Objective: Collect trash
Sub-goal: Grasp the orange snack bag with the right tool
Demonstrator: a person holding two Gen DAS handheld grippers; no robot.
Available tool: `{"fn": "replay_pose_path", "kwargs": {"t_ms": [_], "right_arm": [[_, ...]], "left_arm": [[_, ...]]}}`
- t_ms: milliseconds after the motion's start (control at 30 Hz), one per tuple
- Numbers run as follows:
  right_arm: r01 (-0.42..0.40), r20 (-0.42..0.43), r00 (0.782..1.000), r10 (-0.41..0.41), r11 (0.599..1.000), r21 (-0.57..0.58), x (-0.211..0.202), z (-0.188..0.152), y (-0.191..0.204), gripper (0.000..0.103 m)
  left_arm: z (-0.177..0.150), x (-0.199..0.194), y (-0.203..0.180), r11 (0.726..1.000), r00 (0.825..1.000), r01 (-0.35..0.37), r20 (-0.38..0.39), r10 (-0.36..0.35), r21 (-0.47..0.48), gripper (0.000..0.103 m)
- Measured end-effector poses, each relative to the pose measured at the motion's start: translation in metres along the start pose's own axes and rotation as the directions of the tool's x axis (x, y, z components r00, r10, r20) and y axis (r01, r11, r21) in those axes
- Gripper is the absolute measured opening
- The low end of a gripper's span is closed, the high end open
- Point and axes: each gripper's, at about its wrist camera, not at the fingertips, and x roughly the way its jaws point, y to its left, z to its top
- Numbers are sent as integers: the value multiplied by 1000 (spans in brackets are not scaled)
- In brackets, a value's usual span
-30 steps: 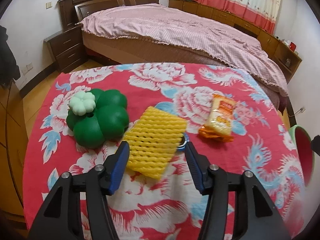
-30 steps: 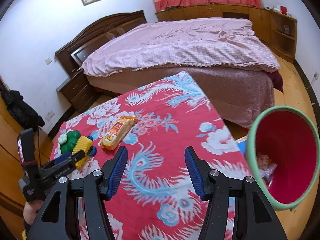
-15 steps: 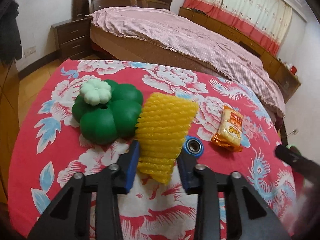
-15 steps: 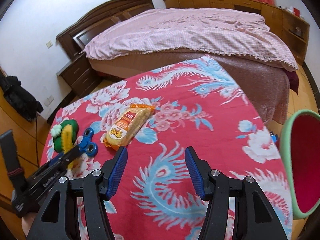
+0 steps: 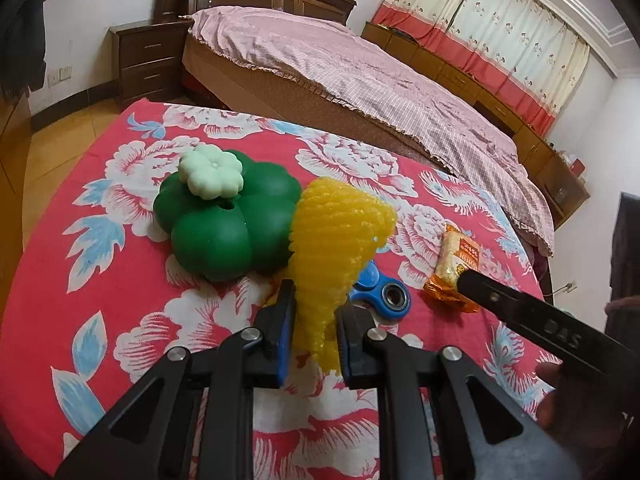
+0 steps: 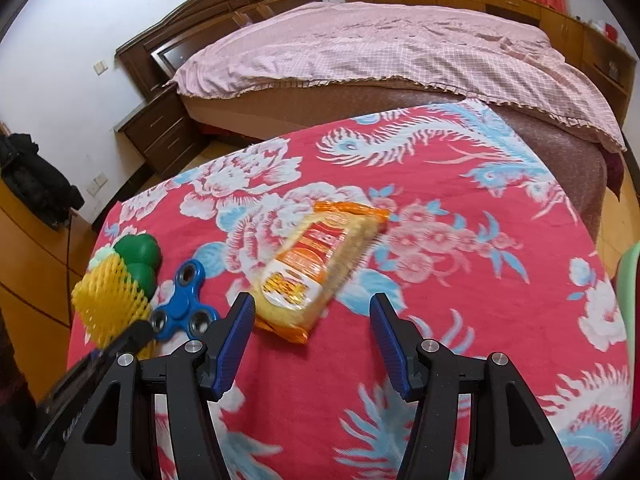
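A yellow foam fruit net (image 5: 336,232) stands between the pads of my left gripper (image 5: 316,304). The jaws are closing and pinch its lower end, so it bunches into a cone above the red flowered tablecloth (image 5: 120,280). In the right wrist view the net (image 6: 108,300) shows at far left, with the left gripper (image 6: 132,336) on it. An orange snack packet (image 6: 316,268) lies flat on the cloth just ahead of my right gripper (image 6: 312,308), which is open and holds nothing. One right finger (image 5: 520,312) reaches in beside the packet (image 5: 456,264).
A green clover-shaped toy (image 5: 228,228) with a pale top sits left of the net. A blue fidget spinner (image 5: 384,292) lies behind it. A green-rimmed bin (image 6: 630,272) stands off the table's right edge. A bed (image 6: 400,48) and a nightstand (image 5: 148,64) are beyond.
The left jaws have narrowed onto the yellow net and squeezed it from flat into a cone. The right gripper has moved left and down to the orange packet, its jaws unchanged.
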Motion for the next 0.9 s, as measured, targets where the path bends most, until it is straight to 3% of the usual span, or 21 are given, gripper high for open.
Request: {"fn": "replay_pose_path", "kwargs": {"t_ms": [433, 900], "right_arm": [[48, 24, 999, -48, 999, 3, 18, 9, 14, 61], [15, 36, 999, -14, 1000, -27, 6, 2, 9, 55]], "left_arm": [[0, 0, 3, 1000, 1000, 10, -6, -10, -20, 18], [0, -2, 2, 1000, 1000, 14, -3, -14, -13, 18]]}}
